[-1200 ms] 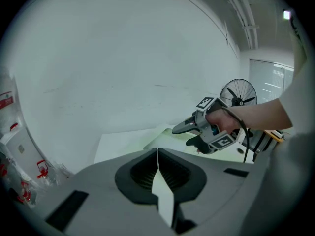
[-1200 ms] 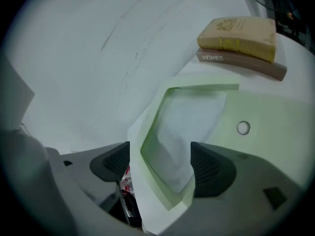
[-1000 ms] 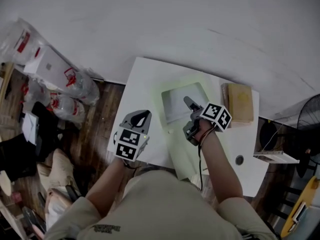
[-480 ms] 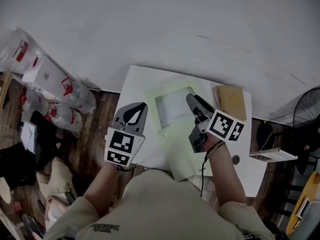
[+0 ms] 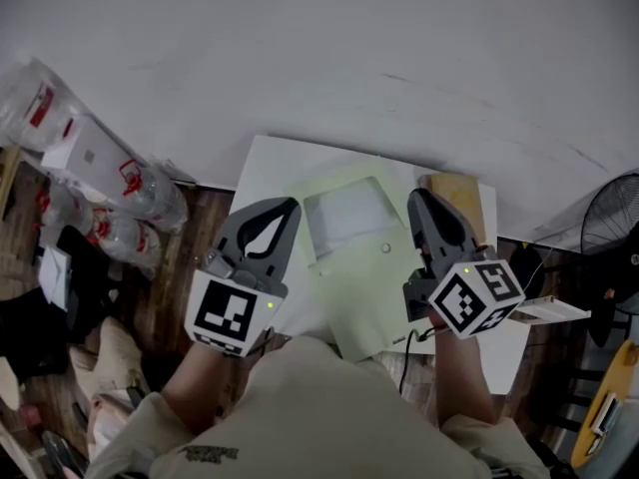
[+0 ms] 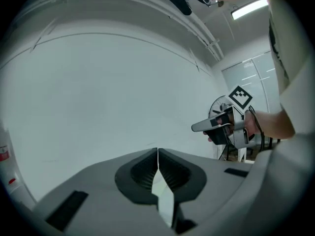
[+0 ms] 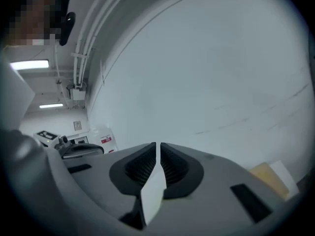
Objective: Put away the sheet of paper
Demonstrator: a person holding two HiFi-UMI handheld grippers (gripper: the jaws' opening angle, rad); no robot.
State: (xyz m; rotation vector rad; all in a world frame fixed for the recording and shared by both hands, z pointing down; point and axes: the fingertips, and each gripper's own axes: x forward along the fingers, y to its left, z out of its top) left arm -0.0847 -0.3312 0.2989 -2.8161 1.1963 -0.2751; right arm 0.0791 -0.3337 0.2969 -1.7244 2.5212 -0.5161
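The white sheet of paper (image 5: pixel 344 213) lies inside a pale green clear folder (image 5: pixel 364 287) with a snap button (image 5: pixel 385 248), flat on the white table (image 5: pixel 270 163). Both grippers are held up off the table, pointing at the wall. My left gripper (image 5: pixel 292 206) hovers left of the folder, its jaws together and empty (image 6: pixel 157 150). My right gripper (image 5: pixel 417 197) hovers over the folder's right edge. Its jaws are closing, nearly touching, with nothing between them (image 7: pixel 158 144). Each gripper view shows the other gripper beside it.
A brown notebook (image 5: pixel 461 193) lies on the table right of the folder, also visible as a tan corner (image 7: pixel 268 173). Plastic bags and a white box (image 5: pixel 100 148) sit on the wooden floor at left. A fan (image 5: pixel 611 218) stands at right.
Both grippers have risen from the table toward the camera. The right one left the folder's top, moved right, and its jaws came together.
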